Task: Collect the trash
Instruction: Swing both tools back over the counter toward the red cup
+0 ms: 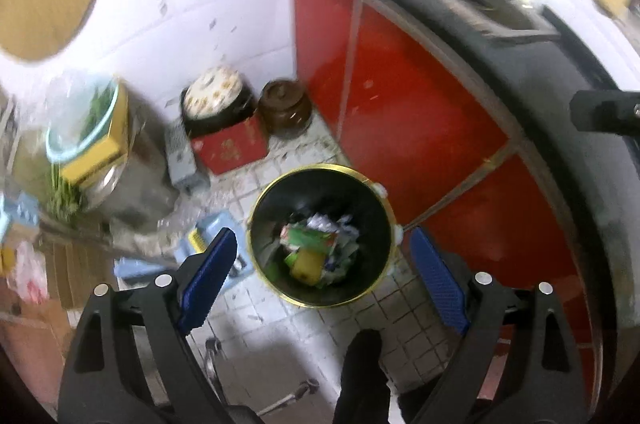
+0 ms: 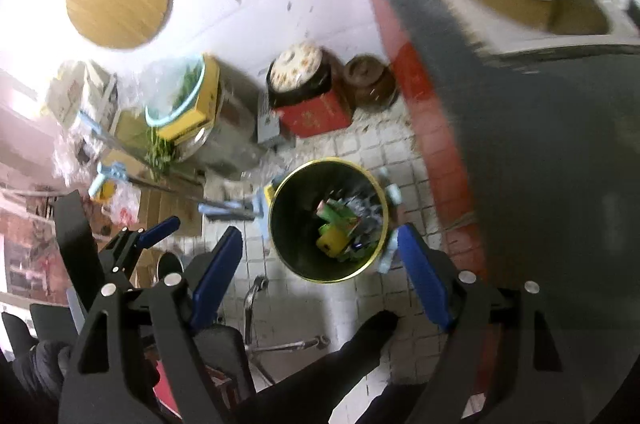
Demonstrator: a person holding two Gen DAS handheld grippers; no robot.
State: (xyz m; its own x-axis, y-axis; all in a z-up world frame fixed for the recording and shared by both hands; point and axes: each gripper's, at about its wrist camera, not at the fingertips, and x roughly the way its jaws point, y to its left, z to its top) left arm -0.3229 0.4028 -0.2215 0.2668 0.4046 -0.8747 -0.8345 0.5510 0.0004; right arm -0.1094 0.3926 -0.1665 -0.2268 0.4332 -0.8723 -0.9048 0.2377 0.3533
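A black trash bin with a gold rim (image 1: 262, 207) stands on the tiled floor beside the red cabinet. It holds crumpled wrappers (image 1: 320, 248), green, yellow and white. My left gripper (image 1: 324, 268) hangs above the bin, open and empty, its blue pads wide apart. In the right wrist view the same bin (image 2: 280, 224) with the wrappers (image 2: 344, 228) lies below my right gripper (image 2: 320, 264), which is open and empty too. The left gripper (image 2: 132, 240) shows at the left of that view.
A red cabinet (image 1: 400, 95) under a dark counter (image 1: 560, 83) stands to the right. A brown jar (image 1: 285, 105), a pot on a red box (image 1: 230, 143) and a bucket of greens (image 1: 86, 123) crowd the far wall. A light blue dustpan (image 1: 200, 248) lies left of the bin. My foot (image 1: 362, 376) is below.
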